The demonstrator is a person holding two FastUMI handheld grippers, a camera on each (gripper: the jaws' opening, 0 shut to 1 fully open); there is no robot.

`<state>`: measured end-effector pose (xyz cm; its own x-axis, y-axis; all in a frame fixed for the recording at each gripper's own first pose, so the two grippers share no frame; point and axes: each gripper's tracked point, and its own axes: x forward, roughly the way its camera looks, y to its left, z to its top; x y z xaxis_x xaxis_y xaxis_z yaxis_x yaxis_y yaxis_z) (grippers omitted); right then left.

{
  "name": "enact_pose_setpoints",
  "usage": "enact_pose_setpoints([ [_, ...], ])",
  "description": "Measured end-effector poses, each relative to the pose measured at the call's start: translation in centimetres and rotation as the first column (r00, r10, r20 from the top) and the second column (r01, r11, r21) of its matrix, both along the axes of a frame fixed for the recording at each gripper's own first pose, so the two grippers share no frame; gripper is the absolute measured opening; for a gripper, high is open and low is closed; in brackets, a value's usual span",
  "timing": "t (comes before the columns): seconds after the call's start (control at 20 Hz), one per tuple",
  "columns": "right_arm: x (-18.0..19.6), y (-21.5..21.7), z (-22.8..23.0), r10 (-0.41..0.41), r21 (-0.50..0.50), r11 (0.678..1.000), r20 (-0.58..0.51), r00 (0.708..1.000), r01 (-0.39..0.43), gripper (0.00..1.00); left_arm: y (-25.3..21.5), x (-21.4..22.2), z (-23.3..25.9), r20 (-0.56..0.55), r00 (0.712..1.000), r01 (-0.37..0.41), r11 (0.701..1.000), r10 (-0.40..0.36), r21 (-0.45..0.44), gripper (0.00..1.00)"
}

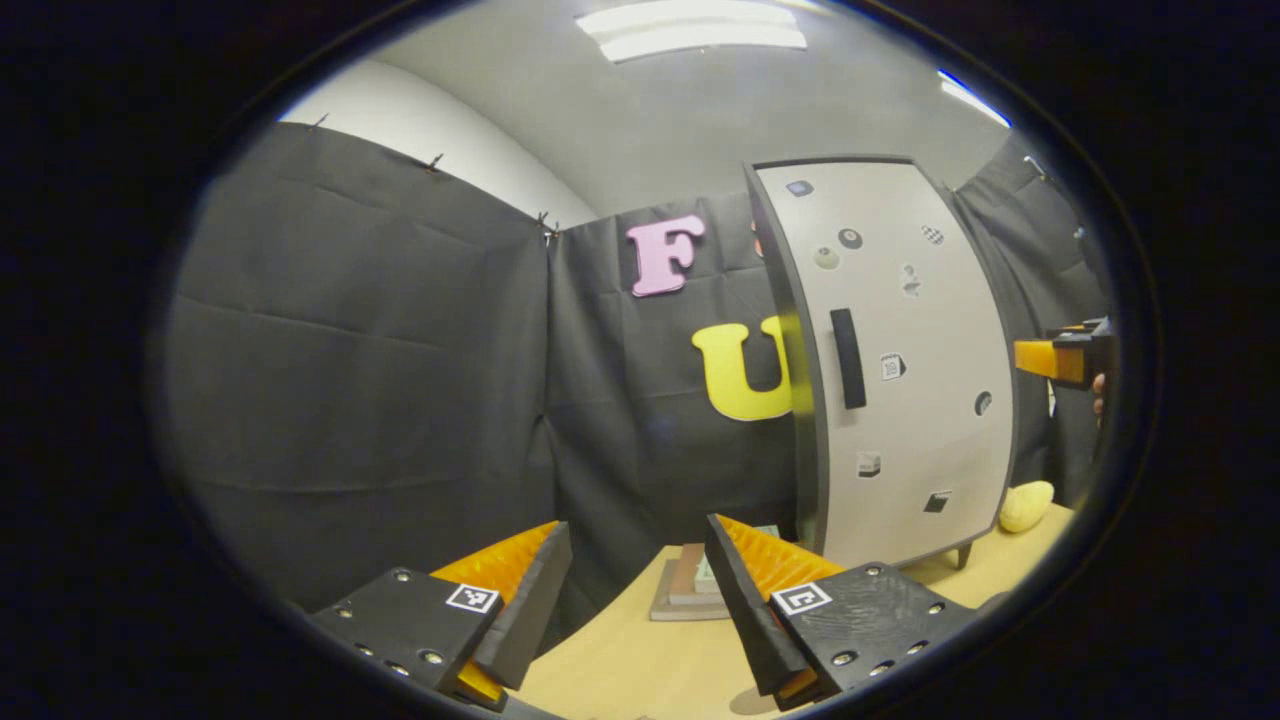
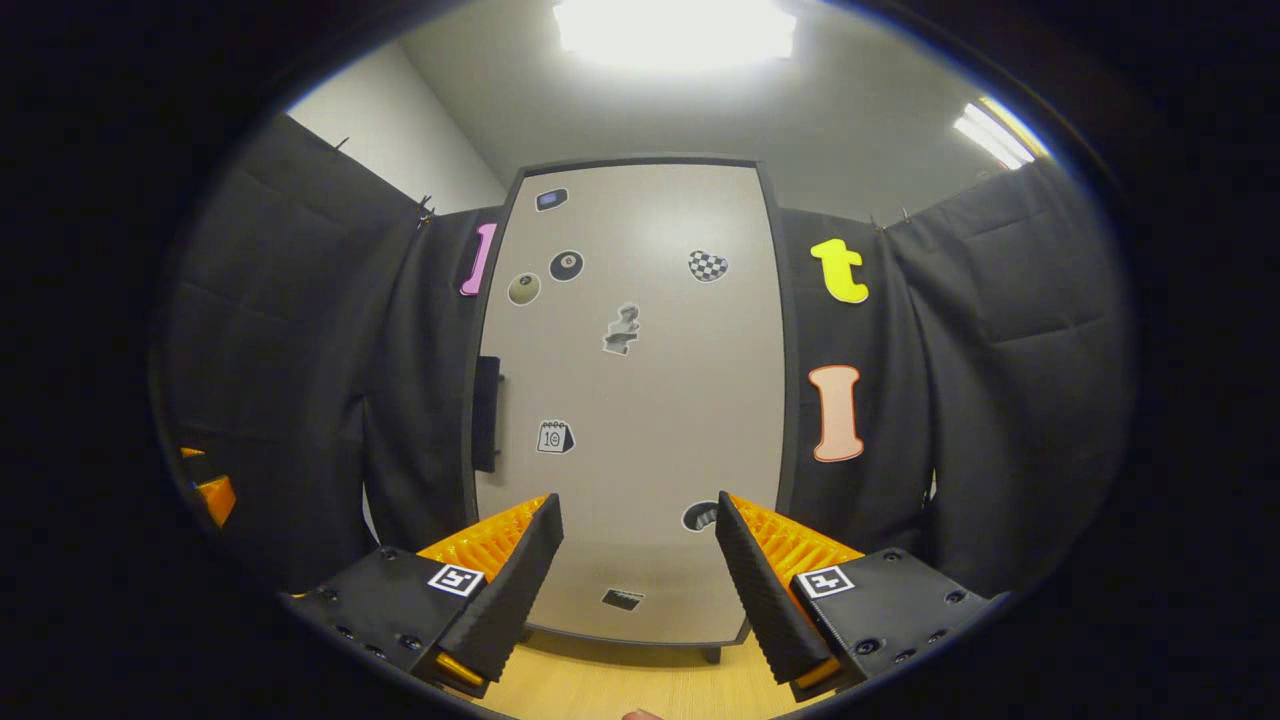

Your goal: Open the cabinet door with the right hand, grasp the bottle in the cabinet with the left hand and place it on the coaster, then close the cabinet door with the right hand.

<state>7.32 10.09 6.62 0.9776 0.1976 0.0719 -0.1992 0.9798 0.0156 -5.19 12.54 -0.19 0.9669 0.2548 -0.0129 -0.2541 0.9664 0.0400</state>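
Observation:
The cabinet [image 1: 905, 360] is a pale grey box with several stickers, and its door looks closed. A black vertical handle [image 1: 848, 357] sits near the door's left edge. In the right gripper view the door [image 2: 640, 400] faces me squarely, with the handle [image 2: 487, 413] at its left side. Whatever is inside is hidden. My left gripper [image 1: 637, 530] is open and empty, left of the cabinet and above the table. My right gripper [image 2: 637, 500] is open and empty, a short way from the lower door. A flat stack of square pads [image 1: 685, 595], possibly the coaster, lies by the cabinet's left foot.
The wooden table [image 1: 620, 670] carries the cabinet on short legs. A yellow rounded object [image 1: 1027, 505] lies at the cabinet's right. The right gripper [image 1: 1062, 358] shows at the far right edge of the left gripper view, and the left gripper [image 2: 212, 490] at the far left of the right gripper view.

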Motion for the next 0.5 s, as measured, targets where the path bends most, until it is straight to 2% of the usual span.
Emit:
enact_pose_setpoints([
  [0.1,0.7,1.1,0.6,0.017,0.0,1.0,-0.002,1.0,-0.017,0.98,1.3,-0.6,-0.3,-0.005,1.0,-0.026,1.0,0.026,-0.001,0.83],
  [0.15,1.2,1.7,0.9,0.025,0.002,1.0,-0.003,1.0,-0.025,0.98,2.0,-1.0,-0.4,-0.008,0.999,-0.04,0.999,0.04,0.0,0.81],
  [0.25,2.1,3.0,1.4,0.042,0.005,0.999,-0.009,0.999,-0.042,0.98,3.3,-1.8,-0.6,-0.012,0.998,-0.065,0.998,0.065,0.007,0.83],
  [0.45,3.5,5.7,1.9,0.073,0.002,0.997,-0.029,0.997,-0.073,0.98,5.5,-3.1,-1.1,-0.022,0.994,-0.104,0.994,0.105,0.02,0.81],
  [0.5,3.9,6.4,2.1,0.075,0.002,0.997,-0.033,0.997,-0.075,0.98,6.1,-3.4,-1.2,-0.024,0.993,-0.114,0.993,0.114,0.021,0.83],
])
